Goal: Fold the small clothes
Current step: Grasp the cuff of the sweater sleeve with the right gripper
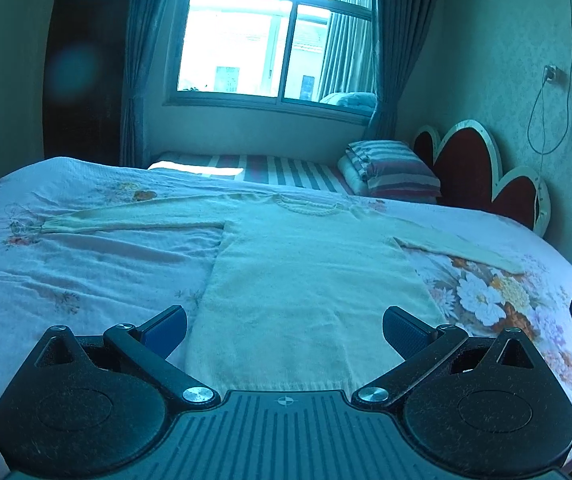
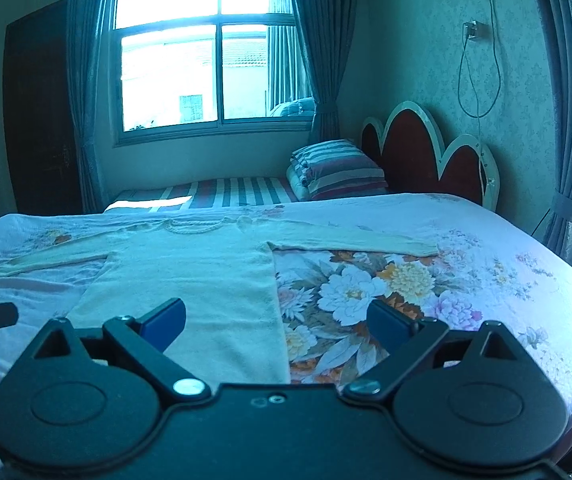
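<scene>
So, cream knit long-sleeved sweater [image 1: 305, 280] lies flat, sleeves spread, on floral pink bedspread [image 1: 86, 264]. Left gripper [image 1: 284, 330] and right gripper [image 2: 276, 322] hover over hem (jaws spread, empty).

Cream sweater [image 1: 305, 280] lies flat on floral bedspread [image 2: 465, 280].

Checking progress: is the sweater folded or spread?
Spread: the sweater lies flat on the bed, both sleeves out sideways.

No text, label or number is legible anywhere (both views checked).
</scene>
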